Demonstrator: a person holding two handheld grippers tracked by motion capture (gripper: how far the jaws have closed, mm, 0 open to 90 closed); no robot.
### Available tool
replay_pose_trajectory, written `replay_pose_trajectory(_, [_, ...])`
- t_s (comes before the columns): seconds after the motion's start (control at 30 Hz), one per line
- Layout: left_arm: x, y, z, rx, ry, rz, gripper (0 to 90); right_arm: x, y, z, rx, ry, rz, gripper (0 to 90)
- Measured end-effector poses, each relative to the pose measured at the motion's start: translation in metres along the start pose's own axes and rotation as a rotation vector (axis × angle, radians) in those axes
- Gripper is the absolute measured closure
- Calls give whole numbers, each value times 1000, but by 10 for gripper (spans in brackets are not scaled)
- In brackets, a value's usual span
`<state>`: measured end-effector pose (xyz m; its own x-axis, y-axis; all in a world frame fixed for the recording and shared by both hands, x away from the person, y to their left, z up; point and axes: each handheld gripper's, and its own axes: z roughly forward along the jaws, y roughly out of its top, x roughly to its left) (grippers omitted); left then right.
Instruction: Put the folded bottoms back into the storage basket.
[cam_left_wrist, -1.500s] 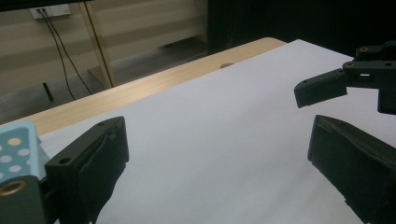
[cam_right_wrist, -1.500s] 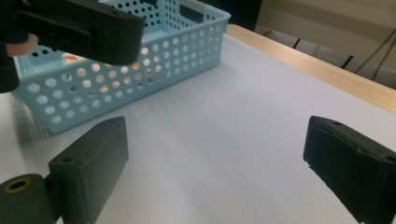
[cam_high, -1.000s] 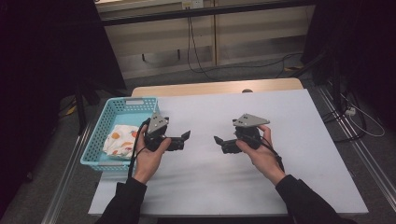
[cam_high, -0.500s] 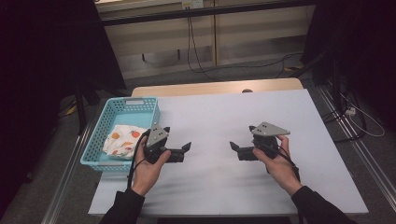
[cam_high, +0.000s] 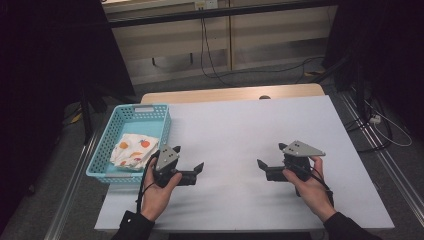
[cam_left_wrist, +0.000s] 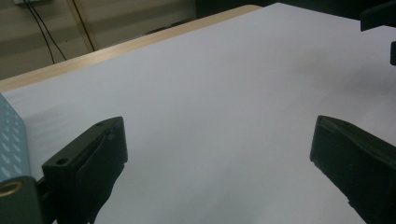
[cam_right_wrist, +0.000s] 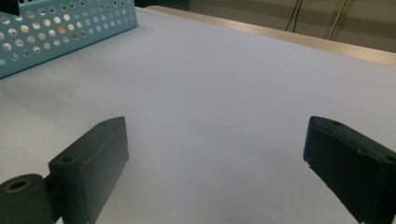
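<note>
1. both sets of jaws stood wide apart, with nothing between them.
2. the cloth (cam_high: 131, 150) lay folded in the blue basket (cam_high: 102, 154), just beside the left gripper (cam_high: 189, 166).
3. the left gripper should have reached in slowly, while the right gripper (cam_high: 270, 161) waited on the white table (cam_high: 240, 130).

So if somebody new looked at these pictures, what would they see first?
Probably the bright blue basket at the table's left edge, with a white cloth with orange fruit prints lying inside. Next, the two black tools held low over the white table: the left gripper just beside the basket, the right gripper further right. They point toward each other, fingers spread wide and holding nothing.
</note>
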<state>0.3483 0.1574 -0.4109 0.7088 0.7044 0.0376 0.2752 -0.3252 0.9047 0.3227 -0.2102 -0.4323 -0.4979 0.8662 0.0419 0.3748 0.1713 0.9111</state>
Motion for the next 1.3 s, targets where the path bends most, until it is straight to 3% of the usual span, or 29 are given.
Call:
replay_pose_trajectory(0.13, [-4,-4,-6,-2,-6,6,41,-2,-3,-8,-7,-12,4,67])
replay_pose_trajectory(0.3, [-5,-10,-12,-38,30,-9,42,-4,-9,-19,-19,-26,8,62])
replay_pose_trajectory(0.4, [-6,-14,-14,-26,17,-15,39,-5,-14,-24,-13,-37,11,60])
replay_pose_trajectory(0.63, [-6,-21,-21,-21,29,-19,40,-7,-25,-39,-11,-66,21,66])
replay_pose_trajectory(0.8, [-7,-26,-28,-15,37,-1,40,-8,-32,-50,-10,-82,38,70])
replay_pose_trajectory(0.87, [-7,-31,-31,-7,50,7,40,-7,-35,-53,-9,-83,34,70])
replay_pose_trajectory(0.93, [-6,-37,-32,14,43,-12,40,-6,-37,-55,-10,-86,28,66])
replay_pose_trajectory(1.13, [-9,-35,-32,-6,38,3,39,-6,-39,-50,-7,-100,23,69])
replay_pose_trajectory(1.3, [-8,-37,-27,11,49,-6,40,-7,-39,-48,-16,-97,28,68])
